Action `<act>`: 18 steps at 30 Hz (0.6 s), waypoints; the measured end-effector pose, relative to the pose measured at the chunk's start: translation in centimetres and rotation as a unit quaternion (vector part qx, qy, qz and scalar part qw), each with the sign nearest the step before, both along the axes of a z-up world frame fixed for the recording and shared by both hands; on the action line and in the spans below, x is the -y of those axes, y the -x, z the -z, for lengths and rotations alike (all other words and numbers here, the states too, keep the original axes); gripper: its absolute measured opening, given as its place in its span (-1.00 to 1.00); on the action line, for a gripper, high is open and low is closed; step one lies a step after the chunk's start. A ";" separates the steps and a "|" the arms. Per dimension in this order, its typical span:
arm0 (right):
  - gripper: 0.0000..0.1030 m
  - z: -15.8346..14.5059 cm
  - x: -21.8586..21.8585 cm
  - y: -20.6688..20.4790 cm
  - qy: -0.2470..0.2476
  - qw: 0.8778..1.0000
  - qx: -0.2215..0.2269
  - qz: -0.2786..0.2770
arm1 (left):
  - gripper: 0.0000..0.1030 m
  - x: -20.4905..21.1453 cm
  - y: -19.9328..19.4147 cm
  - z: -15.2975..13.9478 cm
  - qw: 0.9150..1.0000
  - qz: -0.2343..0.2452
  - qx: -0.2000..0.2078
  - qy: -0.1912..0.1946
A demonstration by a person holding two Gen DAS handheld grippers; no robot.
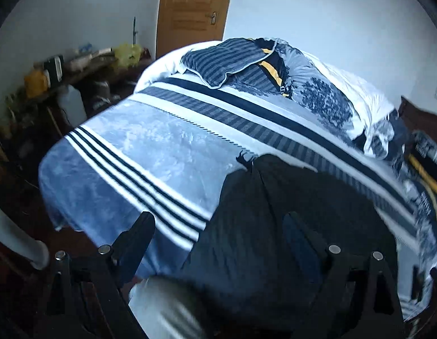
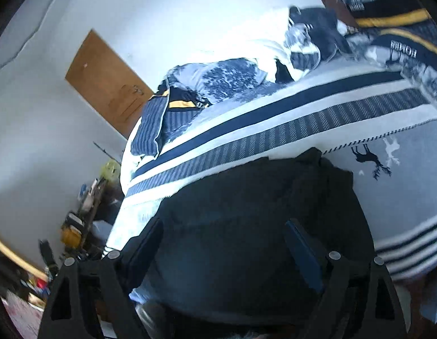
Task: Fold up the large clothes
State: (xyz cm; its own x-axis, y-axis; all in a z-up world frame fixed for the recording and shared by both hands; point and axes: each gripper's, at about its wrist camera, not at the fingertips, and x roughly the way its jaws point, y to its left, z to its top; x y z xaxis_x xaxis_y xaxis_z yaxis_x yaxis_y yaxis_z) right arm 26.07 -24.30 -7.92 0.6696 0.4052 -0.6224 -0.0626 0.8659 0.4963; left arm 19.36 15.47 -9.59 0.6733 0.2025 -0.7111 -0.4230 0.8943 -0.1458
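Dark garment (image 1: 289,212): folded, lying flat on the blue striped blanket (image 1: 150,147) at the near edge of the bed

Left gripper (image 1: 218,226): jaws wide, nothing between the pads, raised above the garment's left part

Right gripper (image 2: 224,234): jaws wide, empty, above the garment's middle

Pillow (image 1: 227,59): striped, at the bed's far end

Door (image 1: 190,8): wooden, behind the bed

We see our left tool (image 1: 218,234) as matte black, with two flat tapering fingers (image 1: 139,237) on triangular cut-out brackets, round silver bolts at five and seven o'clock. Our right tool (image 2: 224,240) matches it, one finger's pad (image 2: 303,254) faced dark blue.
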 end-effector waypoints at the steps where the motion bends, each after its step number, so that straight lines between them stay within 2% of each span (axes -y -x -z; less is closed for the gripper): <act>1: 0.73 0.0 -0.4 1.0 0.012 1.000 -0.003 -0.005 | 0.79 0.6 0.7 -0.5 1.000 0.008 -0.005 -0.003; 3: 0.73 -0.3 -0.7 2.4 0.034 0.999 -0.009 -0.015 | 0.79 2.2 1.0 -1.4 0.999 0.041 -0.007 -0.010; 6: 0.73 -2.1 0.1 5.1 0.073 0.997 0.013 -0.011 | 0.79 4.6 2.0 -3.2 0.997 0.058 0.002 -0.047; 8: 0.73 -3.2 0.7 6.1 0.074 0.997 0.025 -0.001 | 0.79 5.9 2.4 -4.0 0.995 0.072 0.015 -0.060; 10: 0.73 -3.6 1.3 6.6 0.064 0.998 0.029 0.002 | 0.79 6.8 2.2 -4.3 0.994 0.091 0.010 -0.067; 13: 0.73 -2.9 1.9 6.1 0.062 0.998 0.020 0.008 | 0.80 6.6 1.1 -3.1 0.992 0.112 -0.005 -0.056; 15: 0.73 -1.1 2.9 4.6 0.054 0.999 0.001 0.007 | 0.80 5.2 -0.6 -1.1 0.993 0.112 -0.025 -0.039; 18: 0.73 3.2 5.1 0.7 0.036 0.998 -0.049 0.010 | 0.80 3.3 -4.6 2.2 0.990 0.119 -0.070 -0.021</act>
